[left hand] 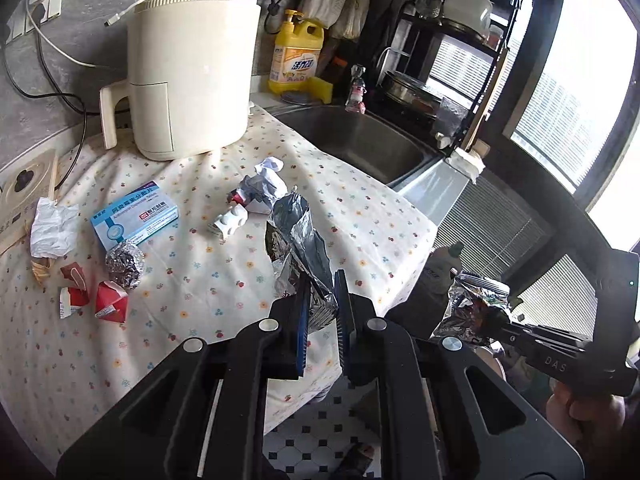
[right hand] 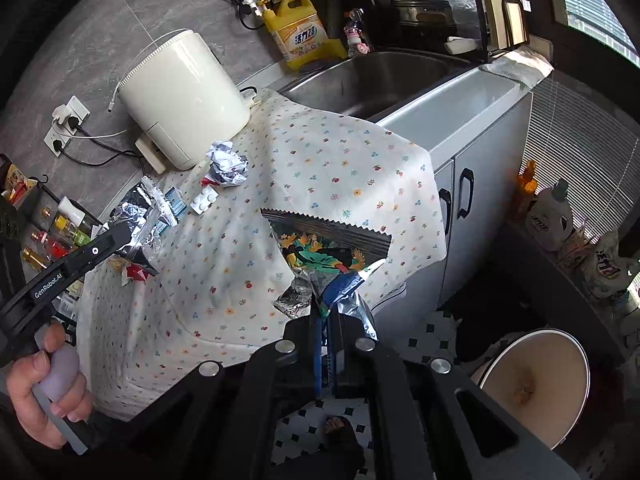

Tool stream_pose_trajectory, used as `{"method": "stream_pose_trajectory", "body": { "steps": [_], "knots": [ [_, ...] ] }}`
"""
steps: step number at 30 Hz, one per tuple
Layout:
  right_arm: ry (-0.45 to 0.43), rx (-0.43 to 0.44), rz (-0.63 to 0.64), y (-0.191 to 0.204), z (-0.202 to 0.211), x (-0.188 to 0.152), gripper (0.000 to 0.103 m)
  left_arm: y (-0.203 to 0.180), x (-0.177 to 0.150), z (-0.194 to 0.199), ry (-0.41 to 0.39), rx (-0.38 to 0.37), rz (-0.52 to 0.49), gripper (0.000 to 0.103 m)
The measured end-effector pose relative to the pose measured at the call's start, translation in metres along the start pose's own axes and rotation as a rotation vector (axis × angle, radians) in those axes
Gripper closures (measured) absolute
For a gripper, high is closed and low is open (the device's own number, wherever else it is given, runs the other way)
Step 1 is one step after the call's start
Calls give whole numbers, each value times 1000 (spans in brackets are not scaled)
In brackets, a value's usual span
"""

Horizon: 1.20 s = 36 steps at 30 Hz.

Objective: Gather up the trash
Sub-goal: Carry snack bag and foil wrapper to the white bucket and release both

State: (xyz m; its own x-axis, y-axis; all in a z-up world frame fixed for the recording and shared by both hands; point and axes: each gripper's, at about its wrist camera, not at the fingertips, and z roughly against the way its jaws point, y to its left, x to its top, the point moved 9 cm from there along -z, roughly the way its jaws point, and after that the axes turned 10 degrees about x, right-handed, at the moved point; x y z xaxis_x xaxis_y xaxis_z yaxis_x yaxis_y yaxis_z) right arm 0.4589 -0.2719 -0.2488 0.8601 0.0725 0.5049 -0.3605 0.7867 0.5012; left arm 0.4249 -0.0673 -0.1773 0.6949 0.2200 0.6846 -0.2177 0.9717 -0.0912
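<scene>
In the left wrist view my left gripper [left hand: 322,282] is shut on a crumpled silver foil bag [left hand: 298,236], held above the flowered tablecloth [left hand: 208,280]. My right gripper [right hand: 324,308] is shut on a colourful snack bag [right hand: 332,240] with a zigzag edge, near the table's corner. Each gripper also shows in the other view: the right gripper [left hand: 494,318] with its wrapper [left hand: 476,300], the left gripper [right hand: 126,234] with its foil bag [right hand: 140,208]. On the cloth lie a blue medicine box [left hand: 134,216], a foil ball [left hand: 125,264], crumpled white paper [left hand: 54,228], red cartons [left hand: 110,300] and a paper wad [left hand: 266,184].
A cream air fryer [left hand: 188,72] stands at the back of the table. Right of it are a steel sink [left hand: 360,140] and a yellow detergent bottle [left hand: 296,56]. A round white bin [right hand: 560,352] stands on the tiled floor below the table's corner, beside grey cabinets [right hand: 472,176].
</scene>
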Motion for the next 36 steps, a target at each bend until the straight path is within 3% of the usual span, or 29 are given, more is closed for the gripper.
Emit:
{"method": "stream_pose_trajectory", "body": {
  "steps": [9,19,26,32,33,34,35,36],
  "knots": [
    [-44,-103,-81,-75,50,-15,100,-112,-24,-19,61,-117,-145,91],
    [-23,-211,-189,-169,94,-57,99,-217,-68,-42,142,-219,-235,91],
    [28,-216,-294,-223,107,-94,96,-276,-102,-55,192,-276,-272,91],
    [56,-199,-348,-254,107,-113,95,-303,-122,-64,225,-292,-288,91],
    [65,-195,-363,-259,106,-117,94,-306,-125,-65,230,-293,-291,91],
    [71,-197,-375,-264,106,-120,82,-309,-127,-66,235,-294,-295,91],
    [68,-204,-381,-268,106,-121,57,-310,-130,-67,242,-295,-298,91],
    [56,-216,-380,-271,108,-122,51,-312,-133,-68,250,-296,-300,91]
  ]
}}
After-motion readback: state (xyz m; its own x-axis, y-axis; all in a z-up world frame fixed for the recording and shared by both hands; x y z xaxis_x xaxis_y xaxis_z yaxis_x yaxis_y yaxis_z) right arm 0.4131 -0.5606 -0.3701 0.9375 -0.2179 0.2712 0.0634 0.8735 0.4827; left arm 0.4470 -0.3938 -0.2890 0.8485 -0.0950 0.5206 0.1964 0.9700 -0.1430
